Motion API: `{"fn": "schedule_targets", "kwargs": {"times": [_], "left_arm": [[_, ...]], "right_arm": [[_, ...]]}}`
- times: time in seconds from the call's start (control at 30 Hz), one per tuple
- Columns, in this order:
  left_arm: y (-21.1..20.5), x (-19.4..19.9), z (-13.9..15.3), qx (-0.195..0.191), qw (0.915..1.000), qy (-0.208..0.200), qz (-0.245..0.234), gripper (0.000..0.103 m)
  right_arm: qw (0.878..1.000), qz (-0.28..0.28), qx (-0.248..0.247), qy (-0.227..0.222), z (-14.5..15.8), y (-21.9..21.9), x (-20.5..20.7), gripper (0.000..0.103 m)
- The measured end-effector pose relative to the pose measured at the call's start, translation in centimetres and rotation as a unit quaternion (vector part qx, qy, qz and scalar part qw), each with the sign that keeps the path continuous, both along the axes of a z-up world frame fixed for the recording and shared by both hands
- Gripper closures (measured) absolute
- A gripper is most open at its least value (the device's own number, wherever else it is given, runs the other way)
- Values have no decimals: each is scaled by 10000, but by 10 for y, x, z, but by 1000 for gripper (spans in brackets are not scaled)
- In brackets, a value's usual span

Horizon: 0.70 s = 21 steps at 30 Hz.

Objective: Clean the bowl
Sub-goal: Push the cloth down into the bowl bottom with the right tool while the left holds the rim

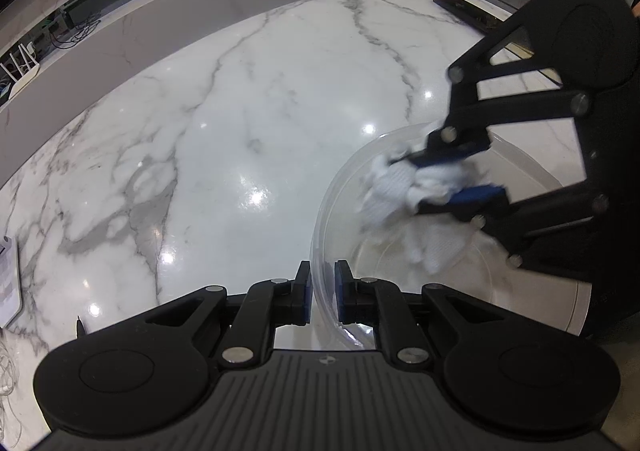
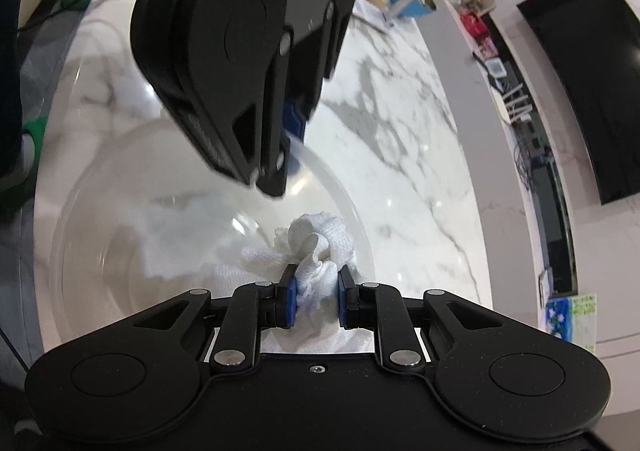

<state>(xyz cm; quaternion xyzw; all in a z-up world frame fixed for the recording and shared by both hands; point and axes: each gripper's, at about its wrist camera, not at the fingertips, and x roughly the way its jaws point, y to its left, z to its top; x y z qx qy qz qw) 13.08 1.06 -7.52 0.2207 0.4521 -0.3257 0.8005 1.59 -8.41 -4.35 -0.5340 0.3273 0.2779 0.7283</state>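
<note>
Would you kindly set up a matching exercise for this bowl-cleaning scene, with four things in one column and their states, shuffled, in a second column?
Things:
1. left tongs
2. right tongs
3. white cloth
4. clear bowl

States:
A. bunched up and pressed inside the bowl
B. clamped on the bowl's rim
C. standing on the marble table, transparent
D. shut on the cloth

Pairs: 1-B, 2-D, 3-A, 4-C
</note>
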Motion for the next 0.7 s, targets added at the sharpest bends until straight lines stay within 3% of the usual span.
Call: {"fn": "schedule_targets", "kwargs": {"times": [0.1,0.27,0.43,0.7], "left_arm": [[-1,-1,0,20,10000,-17,-13,93],[-2,-3,0,8,10000,-18,-21,93],[0,-3,1,-25,10000,9,6,93],[-1,-3,2,-52,10000,44,10,93]], "right_arm": [[9997,-109,-177,127,1,-4,-5,87],[9985,-258,-319,374,1,4,21,86],[9931,-564,-104,1018,0,6,34,86],[9883,-545,-98,1418,-5,10,36,86]]}}
